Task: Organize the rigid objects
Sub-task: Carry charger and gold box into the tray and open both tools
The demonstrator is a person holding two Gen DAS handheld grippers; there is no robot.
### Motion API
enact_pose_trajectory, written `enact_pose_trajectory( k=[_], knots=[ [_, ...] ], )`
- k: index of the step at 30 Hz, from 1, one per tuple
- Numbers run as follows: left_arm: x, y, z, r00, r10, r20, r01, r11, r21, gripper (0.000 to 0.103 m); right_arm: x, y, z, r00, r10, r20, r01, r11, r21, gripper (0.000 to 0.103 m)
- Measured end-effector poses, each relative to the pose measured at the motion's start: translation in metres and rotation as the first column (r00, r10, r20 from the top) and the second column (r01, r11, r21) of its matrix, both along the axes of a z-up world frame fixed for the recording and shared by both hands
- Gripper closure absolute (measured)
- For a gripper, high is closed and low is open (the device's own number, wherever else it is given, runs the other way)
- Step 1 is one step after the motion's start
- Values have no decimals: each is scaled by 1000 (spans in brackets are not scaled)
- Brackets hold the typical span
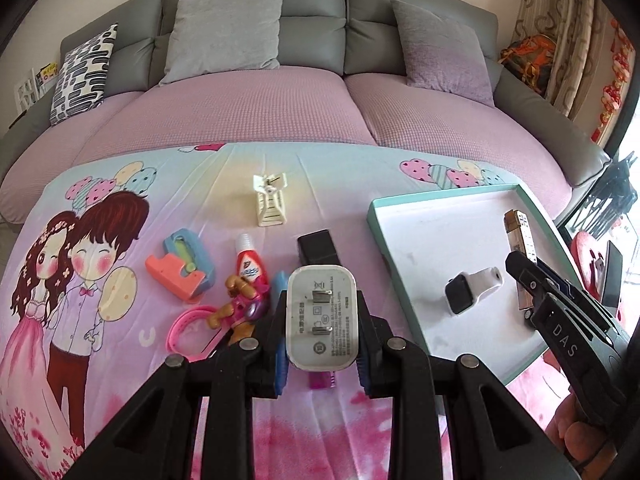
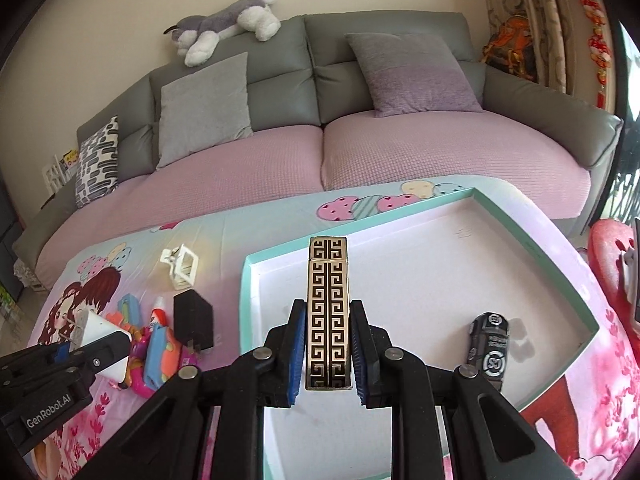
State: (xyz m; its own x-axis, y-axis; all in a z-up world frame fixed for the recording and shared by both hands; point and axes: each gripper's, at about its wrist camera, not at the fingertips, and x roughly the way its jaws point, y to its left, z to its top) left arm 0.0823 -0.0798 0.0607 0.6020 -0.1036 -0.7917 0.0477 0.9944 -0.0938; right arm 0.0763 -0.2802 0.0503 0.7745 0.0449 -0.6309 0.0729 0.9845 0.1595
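Note:
My left gripper is shut on a white charger plug, held prongs up above the cartoon-print cloth. It shows again at the left of the right wrist view, left gripper around the plug. My right gripper is shut on a gold and black patterned lighter, held upright over the teal-rimmed white tray. A black toy car lies in the tray. The left wrist view shows the right gripper, the lighter and a smartwatch in the tray.
On the cloth left of the tray lie a black charger, a cream hair clip, a red and white tube, an orange and blue toy, a pink band and a puppy figure. A grey sofa stands behind.

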Motion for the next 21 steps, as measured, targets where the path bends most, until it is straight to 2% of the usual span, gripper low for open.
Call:
enact_pose_trajectory(
  k=[4,8,15,21],
  knots=[
    [18,-24,-1,998,-55,-10,55,998,-7,75,3,-22,-4,996,-92,0,92,996,-19,81],
    [37,-47,-2,995,-97,-5,97,995,-13,75,6,-35,-11,991,-134,6,134,991,-5,81],
    [68,-72,-7,991,-129,23,129,991,-23,75,13,-36,-22,989,-145,17,145,989,-31,81],
    [85,-86,-19,989,-142,29,143,989,-34,75,20,-39,-34,987,-162,-25,161,986,-33,81]
  ],
)
